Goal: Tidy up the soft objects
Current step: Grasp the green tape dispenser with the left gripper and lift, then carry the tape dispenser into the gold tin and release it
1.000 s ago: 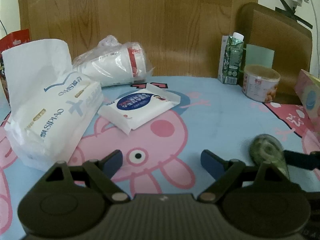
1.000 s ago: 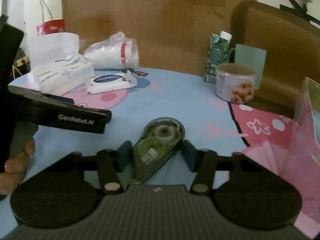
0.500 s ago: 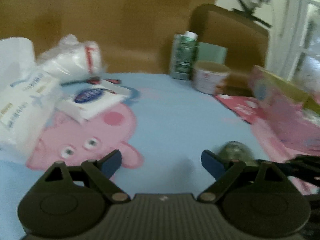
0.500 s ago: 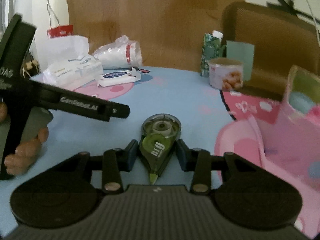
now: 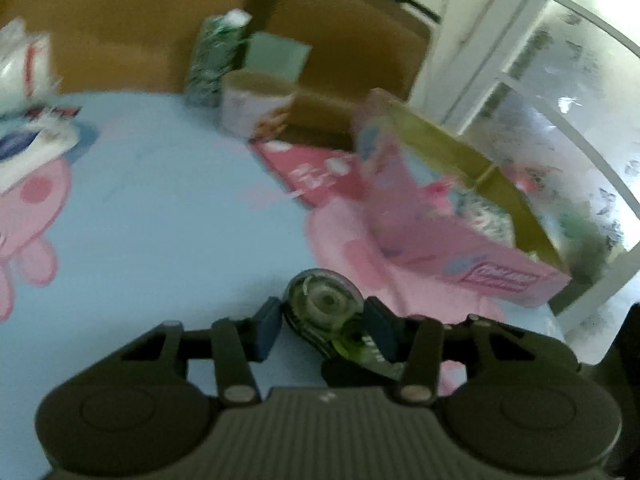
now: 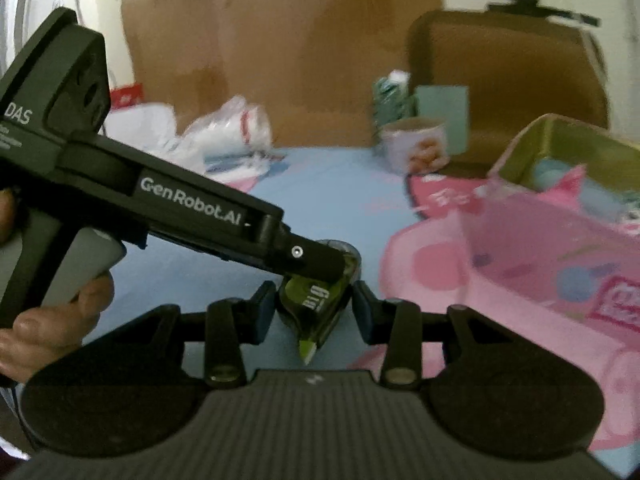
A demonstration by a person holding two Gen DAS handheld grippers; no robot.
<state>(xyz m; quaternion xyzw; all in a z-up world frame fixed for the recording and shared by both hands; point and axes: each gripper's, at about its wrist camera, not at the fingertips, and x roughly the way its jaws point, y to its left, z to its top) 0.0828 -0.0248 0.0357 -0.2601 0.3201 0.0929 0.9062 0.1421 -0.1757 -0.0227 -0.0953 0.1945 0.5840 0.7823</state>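
Observation:
A green correction tape dispenser (image 6: 318, 304) is held between the fingers of my right gripper (image 6: 314, 306), lifted just above the blue cartoon tablecloth. My left gripper (image 5: 324, 326) has its fingers on either side of the same dispenser (image 5: 326, 312); its body (image 6: 168, 200) crosses the right wrist view from the left. The left jaws look narrowed around the dispenser, but blur hides whether they touch it. A pink open box (image 6: 560, 240) stands at the right, with items inside.
A snack tub (image 6: 416, 144) and a green carton (image 6: 390, 94) stand at the table's back. A bagged stack of cups (image 6: 228, 132) and tissue packs (image 5: 24, 148) lie at the back left. A brown chair back (image 6: 512, 64) is behind the table.
My left gripper swung right and narrowed its jaws around the dispenser. My right gripper kept hold of the dispenser and moved it right, toward the pink box.

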